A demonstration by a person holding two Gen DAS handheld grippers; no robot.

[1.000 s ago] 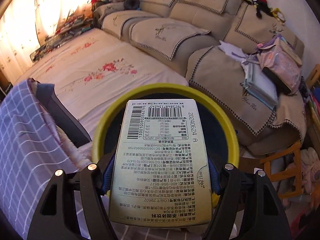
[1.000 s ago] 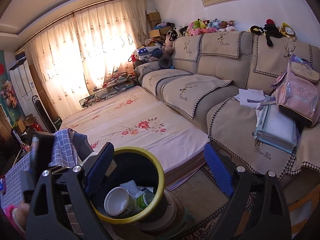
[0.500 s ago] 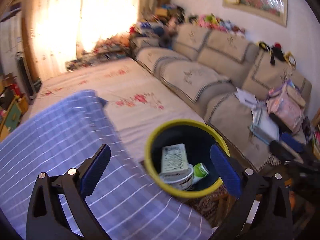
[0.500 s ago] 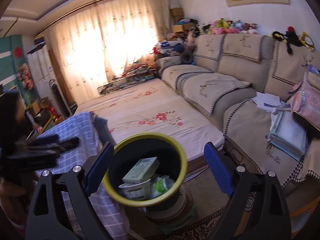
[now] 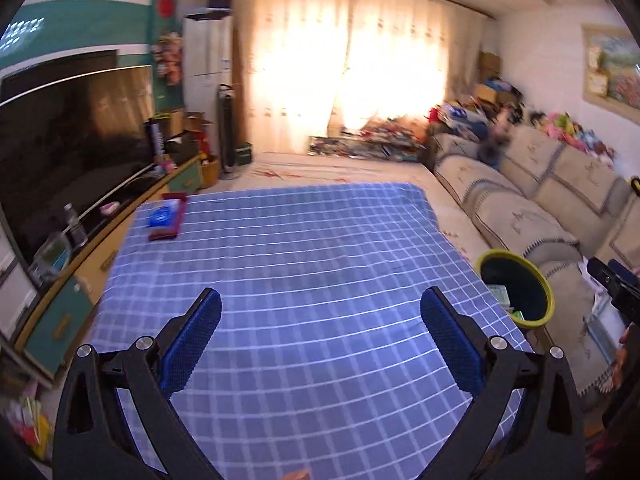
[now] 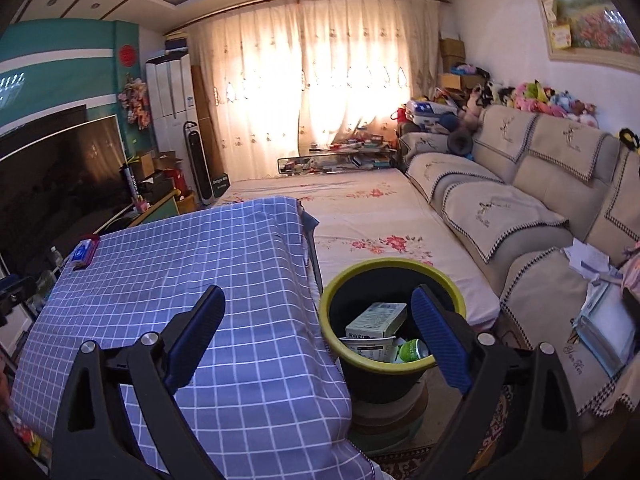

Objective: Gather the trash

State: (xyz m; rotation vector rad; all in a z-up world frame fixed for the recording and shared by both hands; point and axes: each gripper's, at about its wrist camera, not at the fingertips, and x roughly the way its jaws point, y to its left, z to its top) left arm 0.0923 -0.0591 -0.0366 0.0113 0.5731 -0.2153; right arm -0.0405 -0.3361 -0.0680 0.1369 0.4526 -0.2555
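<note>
Checked desk (image 5: 280, 280) bears a flat packet (image 5: 164, 218) near its far-left corner (light, pinch its edges); both claws gape empty.

Little text can be read. In the right wrist view, the sofa cover (image 6: 576, 364) at near right carries embroidered cursive script, too small to spell out. The carton (image 6: 374, 318) in the bin (image 6: 394, 268) bears printed lines and dark characters along its front edge; none is legible. The box (image 6: 220, 181) on the floor beside the tower fan (image 6: 198, 160), at far left, shows a light word that cannot be made out. The left wrist view is blurred and yields no readable text.
</note>
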